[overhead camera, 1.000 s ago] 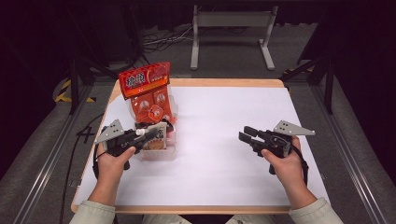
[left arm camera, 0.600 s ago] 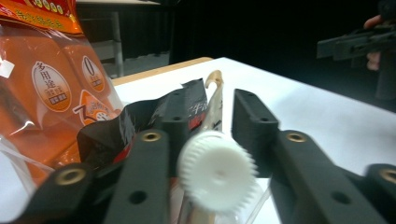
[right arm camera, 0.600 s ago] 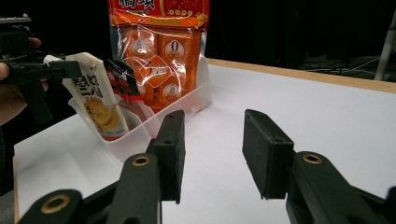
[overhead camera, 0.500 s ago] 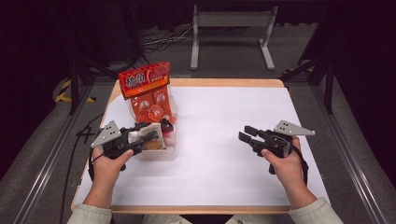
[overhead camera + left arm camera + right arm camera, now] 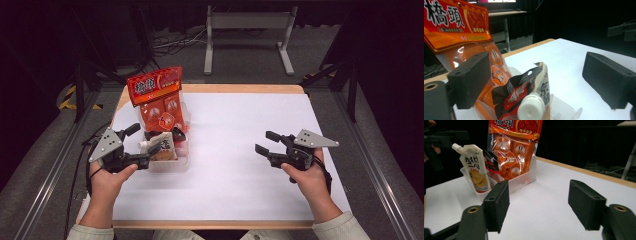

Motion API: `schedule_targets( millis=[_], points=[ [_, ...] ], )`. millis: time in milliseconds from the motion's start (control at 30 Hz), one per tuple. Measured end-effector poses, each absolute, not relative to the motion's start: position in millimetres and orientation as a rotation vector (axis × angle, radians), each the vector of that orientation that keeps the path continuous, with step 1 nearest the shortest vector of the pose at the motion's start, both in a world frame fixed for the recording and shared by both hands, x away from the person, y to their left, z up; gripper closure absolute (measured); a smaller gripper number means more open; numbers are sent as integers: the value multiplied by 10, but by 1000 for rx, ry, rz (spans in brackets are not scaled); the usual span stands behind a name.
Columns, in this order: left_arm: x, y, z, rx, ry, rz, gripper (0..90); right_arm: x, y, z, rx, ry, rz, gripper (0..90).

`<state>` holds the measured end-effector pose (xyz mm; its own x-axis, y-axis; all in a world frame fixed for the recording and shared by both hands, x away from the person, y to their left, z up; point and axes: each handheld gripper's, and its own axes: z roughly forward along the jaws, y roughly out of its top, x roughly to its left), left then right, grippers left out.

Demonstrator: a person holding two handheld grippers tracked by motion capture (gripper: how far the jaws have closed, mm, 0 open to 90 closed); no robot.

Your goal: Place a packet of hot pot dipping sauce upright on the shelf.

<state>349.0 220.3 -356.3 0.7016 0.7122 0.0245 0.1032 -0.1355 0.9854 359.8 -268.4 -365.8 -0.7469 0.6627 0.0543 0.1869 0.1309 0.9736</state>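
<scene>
The table (image 5: 240, 165) carries a white sheet that covers most of its top, with a wood rim showing along the far and near edges. Near the table's far left corner sits a clear bin (image 5: 176, 162), its near wall toward the left edge. In it stands an orange bag (image 5: 159, 102), upright and the tallest thing there, with red header and white characters; the right gripper view shows it leaning against the bin's far end (image 5: 514, 150). In front of it, at the bin's near end, a pale spout pouch (image 5: 161, 149) stands upright with its white cap (image 5: 531, 107) up, and a dark red-and-black packet (image 5: 516, 96) is tucked between pouch and bag, touching both.

The left gripper (image 5: 142, 145) is held at the bin's near left side, its jaws wide apart either side of the pouch top, clamped on nothing. The right gripper (image 5: 267, 142) hovers over the sheet toward the table's right edge, well apart from the bin, jaws spread and empty, pointing left toward the bin.
</scene>
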Motion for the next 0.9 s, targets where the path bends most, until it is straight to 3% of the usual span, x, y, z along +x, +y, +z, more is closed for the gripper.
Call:
schedule_targets(
  millis=[267, 900],
  points=[
    [3328, 2409, -3589, 1773, 707, 617, 57, 3513, -2878, -3656, 774, 1993, 1600, 247],
    [3202, 2680, -3965, 1784, 856, 561, 26, 3263, -3465, -3889, 945, 1935, 1500, 145]
  ],
)
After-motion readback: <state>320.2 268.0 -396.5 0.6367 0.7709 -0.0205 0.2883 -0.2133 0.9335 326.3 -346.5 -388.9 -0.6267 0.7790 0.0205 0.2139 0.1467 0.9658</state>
